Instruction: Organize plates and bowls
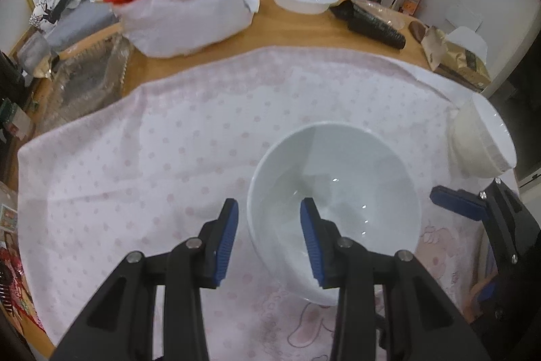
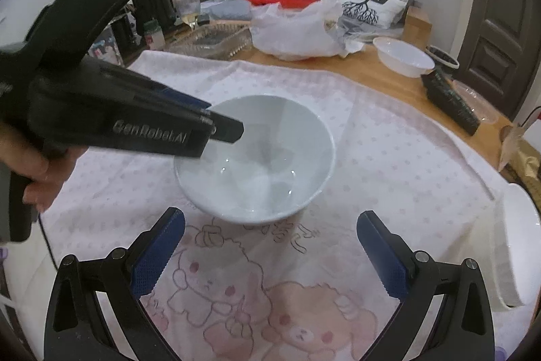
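My left gripper (image 1: 268,237) straddled the near rim of the white bowl (image 1: 341,188), pads apart, not pinching; the right gripper (image 2: 270,254) stood spread, empty. Next: close on the rim.

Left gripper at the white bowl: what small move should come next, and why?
Probably close the jaws on the rim. The left gripper straddles the near wall of the white bowl, one pad outside, one inside, neither visibly pressing. The right gripper is open and empty.
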Demonstrator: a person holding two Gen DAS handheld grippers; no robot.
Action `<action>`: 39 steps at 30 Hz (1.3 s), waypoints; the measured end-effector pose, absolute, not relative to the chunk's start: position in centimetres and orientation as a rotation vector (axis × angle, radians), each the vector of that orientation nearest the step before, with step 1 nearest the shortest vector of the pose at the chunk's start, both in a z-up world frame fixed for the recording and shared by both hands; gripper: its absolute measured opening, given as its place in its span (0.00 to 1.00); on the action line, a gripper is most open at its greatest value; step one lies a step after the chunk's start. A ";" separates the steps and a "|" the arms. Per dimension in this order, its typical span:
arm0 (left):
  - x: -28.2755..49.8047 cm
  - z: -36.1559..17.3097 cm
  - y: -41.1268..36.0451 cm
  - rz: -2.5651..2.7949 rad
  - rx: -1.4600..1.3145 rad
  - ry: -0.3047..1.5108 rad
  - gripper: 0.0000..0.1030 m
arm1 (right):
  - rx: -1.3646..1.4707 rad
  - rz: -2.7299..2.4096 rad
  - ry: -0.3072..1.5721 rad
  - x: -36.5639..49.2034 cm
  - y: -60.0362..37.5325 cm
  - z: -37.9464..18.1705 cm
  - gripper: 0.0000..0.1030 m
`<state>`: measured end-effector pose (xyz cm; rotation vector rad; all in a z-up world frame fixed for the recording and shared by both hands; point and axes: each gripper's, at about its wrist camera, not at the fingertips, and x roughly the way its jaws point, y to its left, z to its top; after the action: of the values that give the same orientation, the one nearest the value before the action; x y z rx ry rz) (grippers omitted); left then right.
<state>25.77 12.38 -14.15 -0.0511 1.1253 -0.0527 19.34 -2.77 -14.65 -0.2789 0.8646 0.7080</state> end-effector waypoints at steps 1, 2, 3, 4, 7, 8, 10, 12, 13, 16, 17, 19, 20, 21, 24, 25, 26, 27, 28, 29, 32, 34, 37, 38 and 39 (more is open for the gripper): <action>25.8 -14.4 12.4 -0.052 -0.051 1.127 0.33 | -0.282 0.708 0.866 19.6 -2.5 -14.9 0.97; 25.9 -14.6 12.5 -0.053 -0.053 1.127 0.33 | -0.287 0.707 0.868 19.7 -2.3 -15.2 0.97; 25.9 -14.8 12.5 -0.055 -0.056 1.126 0.33 | -0.290 0.707 0.866 19.8 -2.1 -15.3 0.97; 25.9 -15.0 12.7 -0.057 -0.059 1.125 0.30 | -0.290 0.708 0.865 20.0 -2.0 -15.5 0.97; 26.4 -15.4 12.5 -0.063 -0.056 1.136 0.17 | -0.276 0.725 0.871 20.2 -1.5 -16.0 0.97; 26.5 -15.6 12.5 -0.063 -0.053 1.138 0.16 | -0.273 0.730 0.877 20.4 -1.3 -16.3 0.97; 26.7 -15.7 12.4 -0.054 -0.046 1.138 0.15 | -0.269 0.736 0.877 20.6 -1.2 -16.5 0.97; 26.9 -15.9 12.4 -0.048 -0.043 1.138 0.12 | -0.262 0.743 0.877 20.7 -1.1 -16.6 0.97; 27.0 -15.9 12.5 -0.049 -0.038 1.139 0.11 | -0.258 0.749 0.878 20.7 -1.0 -16.6 0.97; 27.1 -16.0 12.6 -0.059 -0.046 1.136 0.11 | -0.250 0.756 0.887 21.0 -0.9 -17.0 0.92; 27.2 -16.0 12.6 -0.061 -0.045 1.135 0.11 | -0.249 0.761 0.889 21.0 -0.9 -17.1 0.90; 27.1 -16.0 12.6 -0.062 -0.044 1.134 0.11 | -0.255 0.762 0.885 21.0 -0.7 -17.2 0.90; 27.1 -16.0 12.6 -0.063 -0.044 1.134 0.11 | -0.260 0.762 0.881 21.0 -0.5 -17.2 0.89; 27.1 -16.0 12.7 -0.064 -0.045 1.135 0.11 | -0.268 0.762 0.876 21.0 -0.4 -17.2 0.88; 27.1 -15.9 12.7 -0.064 -0.045 1.136 0.11 | -0.279 0.760 0.871 21.0 -0.1 -17.1 0.87; 27.0 -15.9 12.6 -0.066 -0.040 1.135 0.11 | -0.279 0.758 0.868 20.9 -0.2 -17.1 0.87; 27.0 -15.8 12.5 -0.068 -0.035 1.133 0.11 | -0.277 0.753 0.859 20.8 -0.2 -16.9 0.87; 27.0 -15.7 12.4 -0.071 -0.033 1.131 0.11 | -0.276 0.751 0.856 20.7 -0.3 -16.8 0.87; 26.9 -15.6 12.3 -0.075 -0.031 1.129 0.11 | -0.270 0.747 0.853 20.6 -0.5 -16.7 0.87; 26.9 -15.5 12.2 -0.078 -0.030 1.128 0.11 | -0.267 0.746 0.853 20.6 -0.6 -16.7 0.87; 26.8 -15.1 11.9 -0.083 -0.015 1.123 0.11 | -0.252 0.744 0.860 20.7 -1.0 -16.6 0.87; 26.8 -14.9 11.6 -0.088 -0.006 1.120 0.11 | -0.252 0.739 0.859 20.7 -1.2 -16.5 0.87; 26.7 -14.4 11.2 -0.099 -0.007 1.112 0.11 | -0.252 0.722 0.858 20.6 -1.6 -16.3 0.87; 26.7 -14.2 11.0 -0.100 -0.003 1.109 0.11 | -0.250 0.718 0.857 20.6 -1.7 -16.1 0.87; 26.7 -14.0 10.8 -0.100 0.002 1.106 0.11 | -0.248 0.713 0.853 20.5 -1.9 -15.9 0.87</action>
<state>26.70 10.85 -13.99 0.0017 1.1062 -0.1004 20.54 -1.90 -15.90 -0.2476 0.8529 0.7132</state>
